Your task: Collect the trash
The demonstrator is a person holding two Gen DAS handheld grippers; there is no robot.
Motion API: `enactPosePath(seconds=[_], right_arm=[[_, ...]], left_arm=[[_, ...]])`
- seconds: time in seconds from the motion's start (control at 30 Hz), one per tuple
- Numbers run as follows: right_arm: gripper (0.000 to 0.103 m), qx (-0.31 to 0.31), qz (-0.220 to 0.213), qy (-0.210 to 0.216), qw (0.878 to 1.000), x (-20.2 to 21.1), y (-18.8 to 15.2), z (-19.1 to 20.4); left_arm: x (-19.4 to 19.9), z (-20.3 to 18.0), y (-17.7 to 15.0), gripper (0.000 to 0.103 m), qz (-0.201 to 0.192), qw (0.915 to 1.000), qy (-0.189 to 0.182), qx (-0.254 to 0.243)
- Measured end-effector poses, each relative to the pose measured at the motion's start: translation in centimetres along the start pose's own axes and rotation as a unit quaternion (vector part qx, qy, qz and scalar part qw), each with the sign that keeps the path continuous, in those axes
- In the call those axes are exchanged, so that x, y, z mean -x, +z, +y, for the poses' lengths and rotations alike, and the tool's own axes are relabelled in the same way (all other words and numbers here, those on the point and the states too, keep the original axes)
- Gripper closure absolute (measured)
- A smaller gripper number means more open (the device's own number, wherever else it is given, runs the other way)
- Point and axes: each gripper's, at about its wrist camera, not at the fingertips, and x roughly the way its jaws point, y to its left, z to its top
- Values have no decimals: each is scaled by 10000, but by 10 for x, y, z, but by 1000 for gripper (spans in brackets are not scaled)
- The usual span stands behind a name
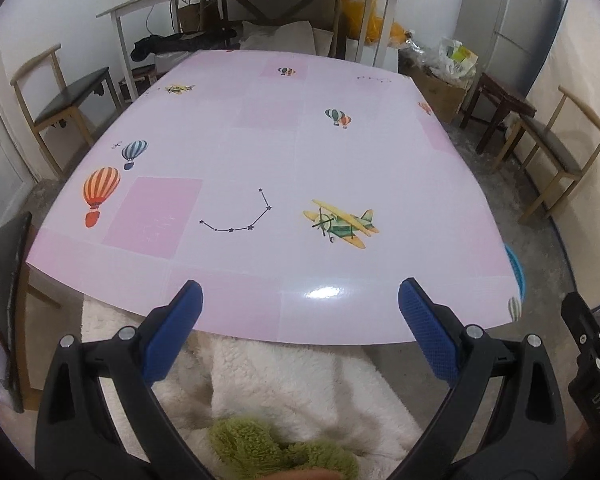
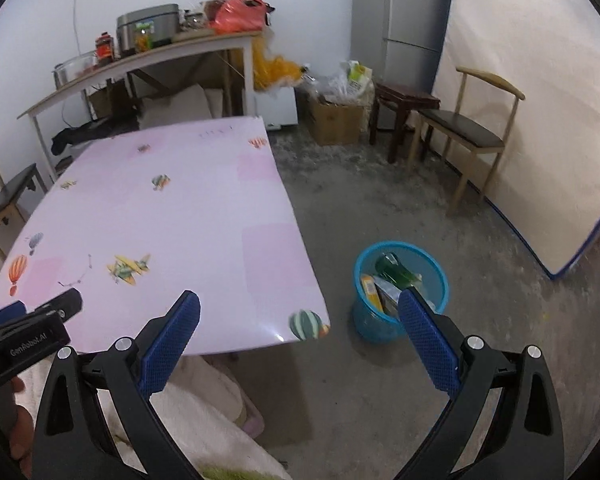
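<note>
1. The bin (image 2: 400, 292), a blue mesh basket, is standing on the grey floor (image 2: 380, 216) just beside the table's near right corner; in the left wrist view only a blue sliver of it (image 1: 516, 268) is peeking out past the table edge.
2. Trash is lying inside the bin: a green bottle (image 2: 396, 270) is leaning across the top, and a yellow carton (image 2: 370, 290) is sitting beside it among other wrappers too small to tell apart.
3. The right gripper (image 2: 300, 316) is hanging over the floor between table and bin, its blue pads spread wide and gripping nothing; its right pad (image 2: 428, 344) is overlapping the bin's near rim in the view.
4. The left gripper (image 1: 300, 308) is hovering at the table's near edge, its fingers also gaping wide and bare; it is showing again at the lower left of the right wrist view (image 2: 32, 320).
5. The table (image 1: 260, 160) is wearing a glossy pink cover printed with balloons and a yellow plane (image 1: 340, 222).
6. A white fleecy blanket (image 1: 292, 392) is lying below the near edge.
7. Chairs (image 2: 464, 132) are standing along the walls, a shelf table (image 2: 140, 60) with pots and a red bag is standing behind, and a fridge (image 2: 408, 20) is filling the far corner.
</note>
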Motion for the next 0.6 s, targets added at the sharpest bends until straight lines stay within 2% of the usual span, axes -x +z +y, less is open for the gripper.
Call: enactPosePath(seconds=[0.27, 0.6], right_arm=[[7, 83, 116, -160, 9998, -2, -9, -8], [7, -107, 168, -285, 9994, -6, -10, -22]], left_arm=[[6, -3, -1, 9, -10, 9998, 153, -108], [9, -22, -1, 9, -18, 9978, 175, -639]])
